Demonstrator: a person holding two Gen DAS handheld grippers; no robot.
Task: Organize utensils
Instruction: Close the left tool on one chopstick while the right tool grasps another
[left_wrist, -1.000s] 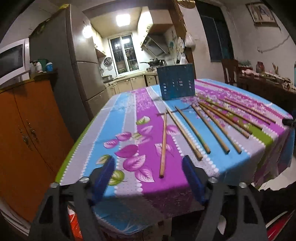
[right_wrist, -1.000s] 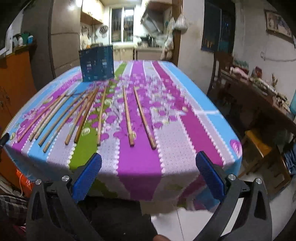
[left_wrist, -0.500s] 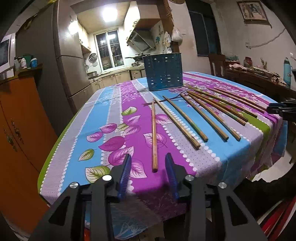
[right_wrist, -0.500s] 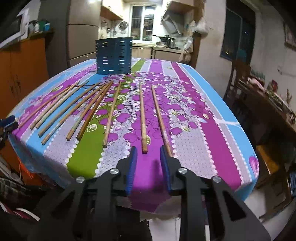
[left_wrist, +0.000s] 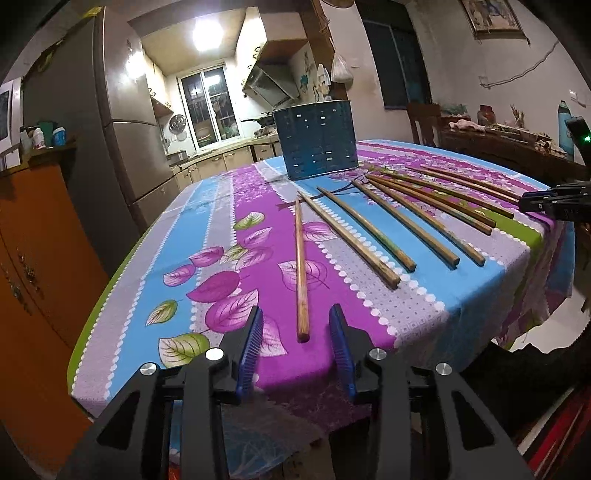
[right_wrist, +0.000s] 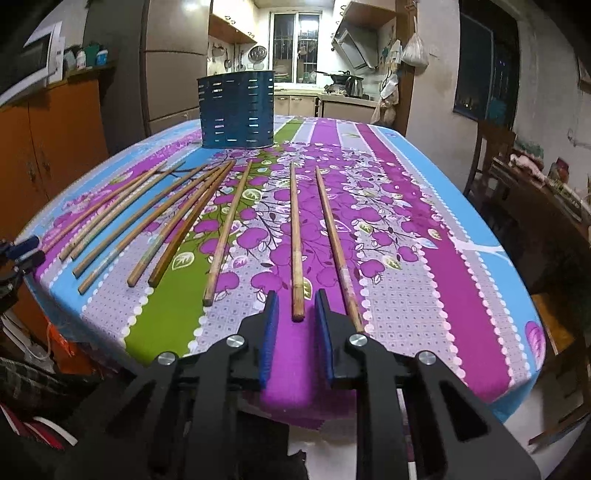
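Left gripper: fingers parted, holding nothing, either side of the near tip of the leftmost chopstick.
Right gripper: fingers slightly parted, empty, flanking the near end of a second stick.
Chopsticks: about ten lie fanned on the worktop, none lifted.
Holder: blue, slotted, upright at the far end; no sticks show above its rim.
Progress: judged barely begun; every stick is left to move.
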